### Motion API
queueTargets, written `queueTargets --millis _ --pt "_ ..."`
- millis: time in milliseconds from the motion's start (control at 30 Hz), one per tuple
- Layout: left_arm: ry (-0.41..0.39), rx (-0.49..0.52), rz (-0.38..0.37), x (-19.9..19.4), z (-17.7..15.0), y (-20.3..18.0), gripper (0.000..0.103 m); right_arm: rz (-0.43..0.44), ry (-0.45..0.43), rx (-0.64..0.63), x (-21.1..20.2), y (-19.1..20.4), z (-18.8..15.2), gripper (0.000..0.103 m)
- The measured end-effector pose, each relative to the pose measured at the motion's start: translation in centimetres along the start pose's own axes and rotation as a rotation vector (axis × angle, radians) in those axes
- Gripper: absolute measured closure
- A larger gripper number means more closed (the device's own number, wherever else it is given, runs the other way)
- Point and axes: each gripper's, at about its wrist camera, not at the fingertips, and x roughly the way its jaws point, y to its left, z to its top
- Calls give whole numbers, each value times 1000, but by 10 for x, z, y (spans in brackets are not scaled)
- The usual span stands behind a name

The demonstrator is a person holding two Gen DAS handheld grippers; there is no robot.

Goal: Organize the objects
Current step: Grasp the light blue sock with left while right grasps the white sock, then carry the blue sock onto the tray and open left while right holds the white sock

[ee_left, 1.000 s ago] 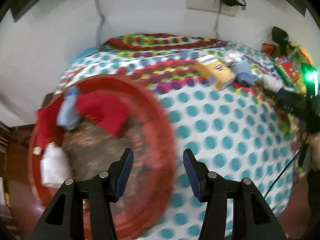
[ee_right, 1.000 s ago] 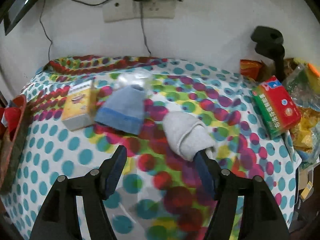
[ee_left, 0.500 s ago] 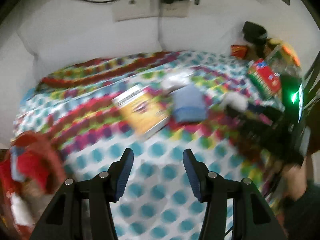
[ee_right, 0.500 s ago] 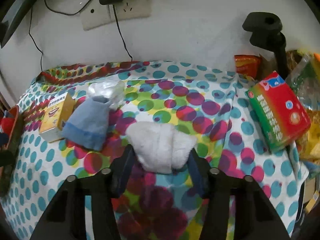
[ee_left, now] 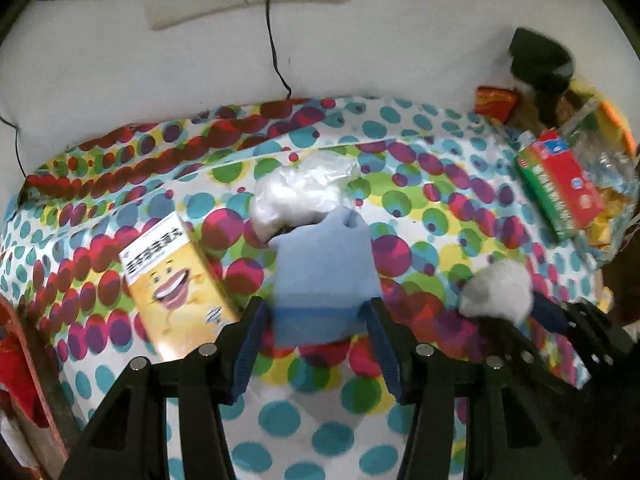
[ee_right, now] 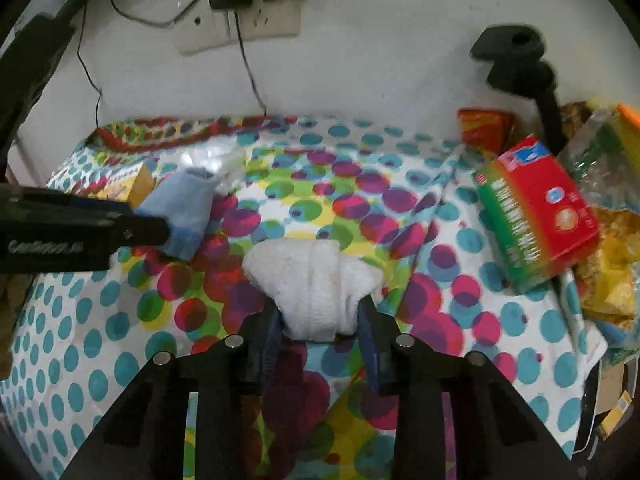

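A folded blue sock (ee_left: 326,276) lies on the dotted tablecloth (ee_left: 280,416). My left gripper (ee_left: 318,344) is open, its fingers either side of the sock's near end. My right gripper (ee_right: 320,332) is shut on a rolled white sock (ee_right: 316,280), squeezing its near end. The white sock also shows in the left wrist view (ee_left: 498,290), and the blue sock in the right wrist view (ee_right: 182,210). A yellow box (ee_left: 176,286) lies left of the blue sock.
A crumpled clear plastic bag (ee_left: 298,196) lies behind the blue sock. A red-green box (ee_right: 534,212) and snack packets (ee_right: 608,264) crowd the right edge. A red basin's rim (ee_left: 24,364) is at far left. A wall socket with cables (ee_right: 240,20) is behind.
My left gripper swung right from the red basin to straddle the blue sock. My right gripper moved forward and closed on the white sock.
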Motion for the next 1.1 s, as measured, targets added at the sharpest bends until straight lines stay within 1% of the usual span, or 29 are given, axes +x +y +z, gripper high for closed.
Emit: queueTargets --millis 67,100,167,200,233,267,300,367,433,533,600,767,933,1100 --pt "-5 0 1 7 1 -4 50 -1 -1 -1 0 0 -1 71" --pt "-19 -1 -13 9 1 -6 50 0 -2 0 0 0 -1 71" --pt "-33 0 -14 11 1 -10 51 1 1 -1 2 1 -1 70" --pt "-41 -2 -21 11 1 -10 62 -1 0 -2 0 0 -1 70" --pt "-40 2 -42 10 1 -12 76 -1 1 -3 1 0 -1 70" --pt "-38 12 -53 8 1 -14 79 0 2 -4 1 0 -1 70" --pt "-35 24 -38 6 0 -17 81 0 2 -3 1 0 -2 70" --pt "-38 65 14 0 -2 -22 81 6 2 1 2 -1 -2 70" --pt "-51 100 16 -8 -5 -25 82 10 2 5 1 -1 -2 69" --pt "-68 130 42 -20 -10 -27 82 9 2 4 1 -1 -2 69" --pt "-72 127 32 -28 -14 -24 82 10 2 5 1 -1 -2 69" --pt "-82 131 58 -45 -23 -14 82 3 4 -2 1 1 -1 68" --pt "-72 99 51 -60 -33 8 82 -1 6 -9 2 2 -1 68" --pt "-91 84 88 -79 -40 32 82 -5 7 -11 2 3 -1 68"
